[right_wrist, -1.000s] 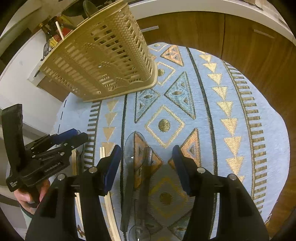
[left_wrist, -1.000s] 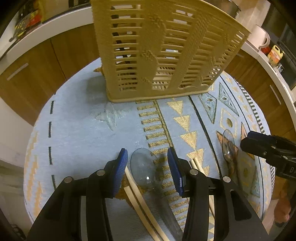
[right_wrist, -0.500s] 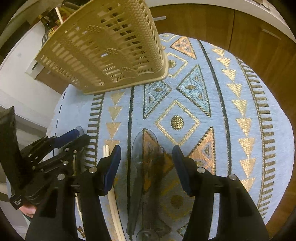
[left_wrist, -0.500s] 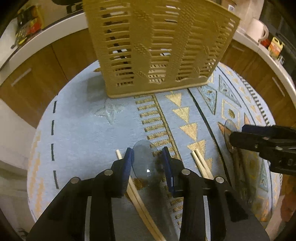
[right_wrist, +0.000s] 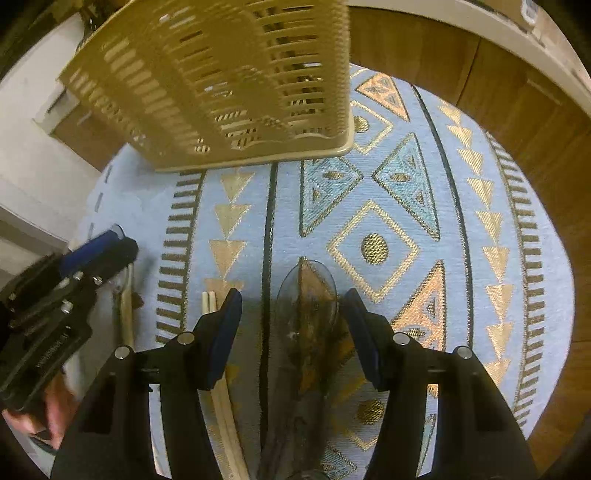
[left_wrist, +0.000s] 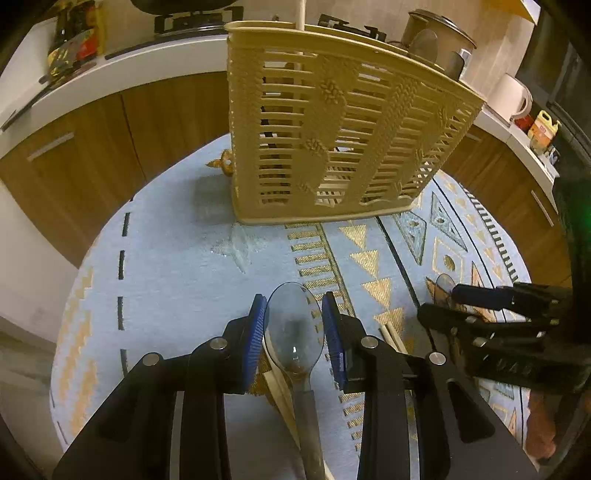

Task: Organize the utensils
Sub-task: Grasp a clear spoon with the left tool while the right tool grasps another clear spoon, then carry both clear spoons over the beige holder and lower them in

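My left gripper (left_wrist: 293,306) is shut on the bowl of a clear plastic spoon (left_wrist: 293,332), whose handle runs back under the gripper. Wooden chopsticks (left_wrist: 275,380) lie beneath it on the blue patterned tablecloth (left_wrist: 166,277). My right gripper (right_wrist: 291,299) hangs low over a second clear spoon (right_wrist: 308,291). Its jaws are closing a little, with the bowl between the pads and a gap on each side. A beige slatted utensil basket (left_wrist: 343,140) stands upright at the far side, with a stick and dark utensils in it. The right gripper (left_wrist: 441,302) shows at the right of the left wrist view.
Another chopstick pair (right_wrist: 208,299) lies just left of my right gripper. The left gripper (right_wrist: 110,240) and a person's hand (right_wrist: 55,417) fill the left edge. Wooden cabinets and a white counter ring the round table. A kettle (left_wrist: 515,98) and a pot (left_wrist: 436,33) stand behind.
The left jaws closed in from wide apart onto the spoon's bowl. The right gripper moved forward and lower, so the second spoon's bowl now lies between its fingers.
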Tool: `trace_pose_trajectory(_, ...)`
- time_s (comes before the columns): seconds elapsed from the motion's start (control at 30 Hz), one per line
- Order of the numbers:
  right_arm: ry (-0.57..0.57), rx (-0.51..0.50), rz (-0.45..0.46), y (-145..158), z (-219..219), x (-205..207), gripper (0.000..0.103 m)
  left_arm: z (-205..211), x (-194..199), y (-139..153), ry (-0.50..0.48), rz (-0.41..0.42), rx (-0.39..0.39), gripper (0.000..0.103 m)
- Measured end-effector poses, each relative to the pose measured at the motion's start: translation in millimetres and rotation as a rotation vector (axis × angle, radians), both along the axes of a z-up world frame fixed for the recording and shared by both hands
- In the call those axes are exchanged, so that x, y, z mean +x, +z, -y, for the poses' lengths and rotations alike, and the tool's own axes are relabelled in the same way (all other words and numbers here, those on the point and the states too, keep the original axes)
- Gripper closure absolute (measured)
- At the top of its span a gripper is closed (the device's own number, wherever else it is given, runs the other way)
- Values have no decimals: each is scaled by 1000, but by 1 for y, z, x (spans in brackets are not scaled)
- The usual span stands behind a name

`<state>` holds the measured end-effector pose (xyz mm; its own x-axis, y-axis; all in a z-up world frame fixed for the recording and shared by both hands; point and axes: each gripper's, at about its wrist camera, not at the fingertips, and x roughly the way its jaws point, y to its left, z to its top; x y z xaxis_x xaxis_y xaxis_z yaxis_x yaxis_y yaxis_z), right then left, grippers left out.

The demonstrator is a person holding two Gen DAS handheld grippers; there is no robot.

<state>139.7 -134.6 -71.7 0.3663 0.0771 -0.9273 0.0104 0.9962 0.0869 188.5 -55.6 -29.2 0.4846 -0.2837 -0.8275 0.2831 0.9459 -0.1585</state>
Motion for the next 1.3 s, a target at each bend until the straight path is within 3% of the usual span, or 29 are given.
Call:
trace_pose_trajectory(0.1,13,-121,22,-4,-18,-1,69,-7,-2,3,8,14,-20,74)
trace_pose_trajectory(0.17,22,-135,33,-4,-22,-2,74,-10,-3,5,9,24,-27,74)
trace_pose_trajectory(0.33,42,-52,60,0,-16,-8,75,-15,-7,13,8,57,-51,74)
trace_pose_trajectory(0.53,71,-11,183,28,-13,-29,75,-17,-17,26,-16,126,-70,74)
trace_pose_trajectory(0.8,100,105,425,75,17,-80,75,-32,-42,60,-29,263,-206,74)
trace_pose_trajectory(1.03,83,155,588,124,34,-82,75,-39,-57,101,-12,404,-297,74)
trace_pose_trajectory(1.3,95,165,751,183,29,-74,75,-41,-48,171,23,594,-323,74)
